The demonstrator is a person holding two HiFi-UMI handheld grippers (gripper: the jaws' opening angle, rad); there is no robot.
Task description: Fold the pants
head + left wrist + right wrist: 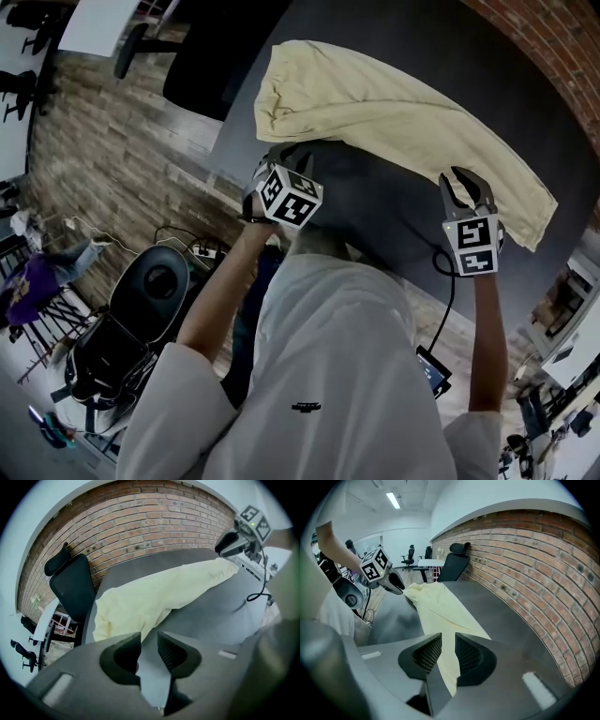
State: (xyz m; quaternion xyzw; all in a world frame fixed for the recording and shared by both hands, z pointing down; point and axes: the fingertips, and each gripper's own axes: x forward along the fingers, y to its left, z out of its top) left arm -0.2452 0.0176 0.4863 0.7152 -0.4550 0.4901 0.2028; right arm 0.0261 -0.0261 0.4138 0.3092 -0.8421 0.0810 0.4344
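Left gripper (149, 648): jaws parted a little, nothing between them, bare grey table (211, 616) showing through the gap. Pale yellow pants (154, 597) lay just ahead of its tips, the bunched wide end nearest, the cloth running away toward the right gripper (448, 651). Right gripper: released, jaws narrowly apart, hanging over the narrow leg end; cloth showed in the gap and below it, lying flat on the table. Could not tell whether the tips touched the fabric. Beyond the pants, past both tools, stood a brick wall (534, 550). A black office chair (452, 564) stood at the table's far end.
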